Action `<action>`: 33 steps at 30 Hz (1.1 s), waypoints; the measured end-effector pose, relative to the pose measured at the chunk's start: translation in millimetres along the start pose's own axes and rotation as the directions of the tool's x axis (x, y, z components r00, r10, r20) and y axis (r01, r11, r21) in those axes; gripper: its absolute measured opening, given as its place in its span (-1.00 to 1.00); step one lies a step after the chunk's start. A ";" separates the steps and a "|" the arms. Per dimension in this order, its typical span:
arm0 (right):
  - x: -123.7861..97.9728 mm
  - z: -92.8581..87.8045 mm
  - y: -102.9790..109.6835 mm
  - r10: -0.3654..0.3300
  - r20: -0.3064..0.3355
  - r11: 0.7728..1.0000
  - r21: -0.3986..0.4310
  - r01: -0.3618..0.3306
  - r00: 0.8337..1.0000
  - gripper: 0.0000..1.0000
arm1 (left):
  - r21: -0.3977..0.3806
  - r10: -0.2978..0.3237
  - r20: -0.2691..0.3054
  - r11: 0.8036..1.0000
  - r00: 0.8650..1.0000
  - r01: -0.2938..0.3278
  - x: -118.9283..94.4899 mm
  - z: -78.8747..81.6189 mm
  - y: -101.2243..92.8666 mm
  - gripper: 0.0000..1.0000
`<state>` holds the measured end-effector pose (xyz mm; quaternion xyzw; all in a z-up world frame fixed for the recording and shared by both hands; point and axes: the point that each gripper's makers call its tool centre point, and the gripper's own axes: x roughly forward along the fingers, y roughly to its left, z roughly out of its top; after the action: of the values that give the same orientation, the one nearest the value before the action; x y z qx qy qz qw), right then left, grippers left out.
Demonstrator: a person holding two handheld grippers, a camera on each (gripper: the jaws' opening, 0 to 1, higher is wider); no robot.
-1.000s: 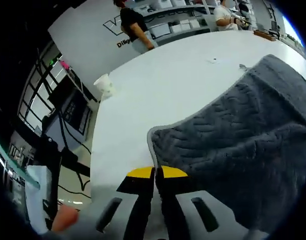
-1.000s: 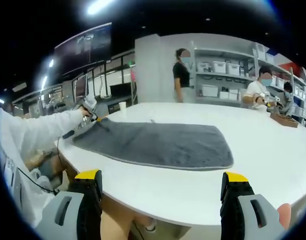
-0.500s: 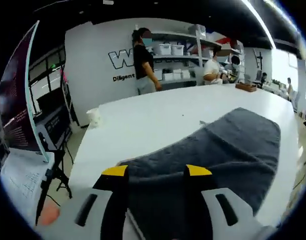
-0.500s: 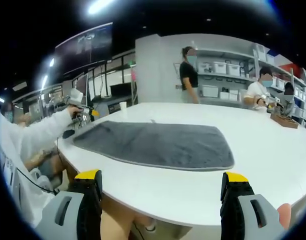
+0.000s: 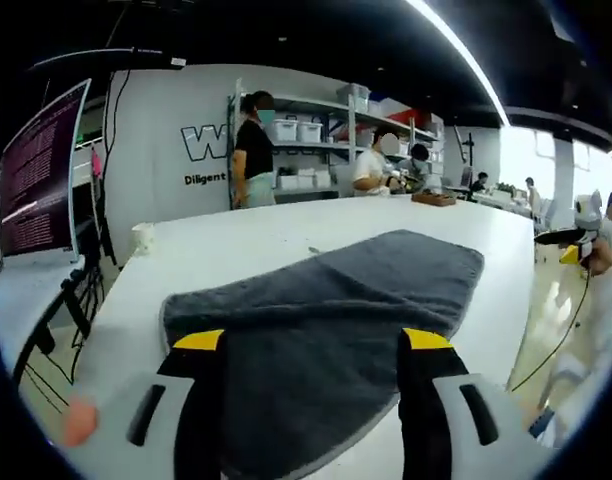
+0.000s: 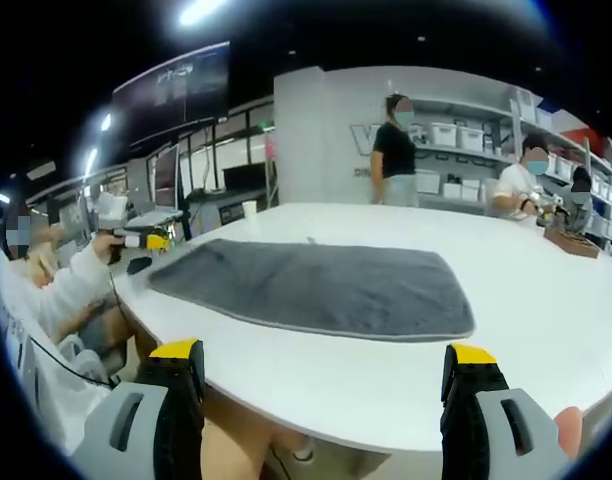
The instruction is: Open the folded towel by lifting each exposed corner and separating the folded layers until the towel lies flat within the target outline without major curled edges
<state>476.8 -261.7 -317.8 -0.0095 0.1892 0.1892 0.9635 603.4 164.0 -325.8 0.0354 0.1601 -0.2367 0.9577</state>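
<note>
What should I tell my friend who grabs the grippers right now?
Left gripper: open, holding nothing, off the table's end by the towel's near end.
Right gripper: open, holding nothing, back from the table's long edge.
Towel: grey, spread flat on the white table, edges look uncurled.
Done: unfolding, it seems.
Left: I can't make out a target outline, so check the towel sits inside it.

The left gripper view sits low and close at one end of the grey towel (image 5: 326, 310), looking along it toward far shelves. The right gripper view looks from off the white worktop (image 6: 546, 330) edge, broadside. Both share towel, worktop and shelving.
</note>
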 end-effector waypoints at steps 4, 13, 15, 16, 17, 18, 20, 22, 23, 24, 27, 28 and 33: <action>0.3 0.8 1.5 0.001 0.002 1.000 -0.002 -0.001 1.000 0.98 | -0.031 -0.023 -0.029 0.999 0.999 0.022 -8.9 -20.4 -14.7 0.54; 0.9 -1.7 0.0 -0.008 -0.007 1.000 0.002 0.008 1.000 0.98 | -0.002 -0.036 -0.092 0.999 0.995 0.036 -25.2 -47.1 -33.3 0.85; 0.4 -0.9 -0.1 -0.008 -0.004 1.000 0.000 0.008 1.000 0.98 | -0.011 -0.044 -0.092 0.999 0.995 0.043 -28.6 -48.5 -35.7 0.91; 0.2 -0.7 -0.1 -0.008 -0.003 1.000 0.000 0.008 1.000 0.98 | -0.012 -0.049 -0.091 0.999 0.995 0.048 -30.1 -49.0 -37.0 0.91; 0.1 -0.8 0.0 -0.008 -0.003 1.000 0.000 0.008 1.000 0.98 | -0.013 -0.050 -0.091 0.999 0.995 0.050 -31.0 -49.6 -37.9 0.92; 0.0 -1.1 -0.1 -0.008 -0.004 1.000 0.001 0.008 1.000 0.98 | -0.004 -0.048 -0.094 0.999 0.994 0.048 -32.7 -51.2 -38.4 0.94; -0.2 -1.4 -0.7 -0.009 -0.005 1.000 0.001 0.009 1.000 0.98 | 0.006 -0.038 -0.101 0.999 0.994 0.039 -34.6 -53.9 -37.6 0.97; -0.4 -1.3 -1.0 -0.009 -0.004 1.000 0.002 0.009 1.000 0.98 | 0.010 -0.035 -0.113 0.999 0.993 0.036 -37.5 -57.5 -37.2 0.98; -0.5 -1.1 -1.0 -0.008 -0.002 1.000 0.003 0.008 1.000 0.98 | 0.003 -0.033 -0.115 0.999 0.993 0.034 -39.3 -58.6 -36.1 0.98; -0.9 -1.3 -1.0 -0.008 -0.002 1.000 0.004 0.008 1.000 0.98 | -0.011 -0.030 -0.110 1.000 0.994 0.029 -41.7 -59.2 -34.4 0.99; -1.8 -1.2 -1.1 -0.009 0.000 1.000 0.003 0.009 1.000 0.98 | -0.030 -0.016 -0.106 0.999 0.994 0.013 -46.7 -61.9 -28.9 0.99; -2.0 -0.9 -1.3 -0.008 0.001 1.000 0.004 0.008 1.000 0.98 | -0.031 -0.008 -0.109 1.000 0.994 0.004 -48.1 -63.7 -25.9 0.99; -2.4 -1.0 -1.7 -0.007 0.003 1.000 0.007 0.007 1.000 0.98 | -0.045 0.024 -0.114 0.999 0.993 -0.030 -52.2 -70.0 -11.9 0.99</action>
<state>475.0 -264.2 -317.9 -0.0068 0.1886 0.1850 0.9645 533.9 186.6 -375.0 0.0285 0.2192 -0.2175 0.9507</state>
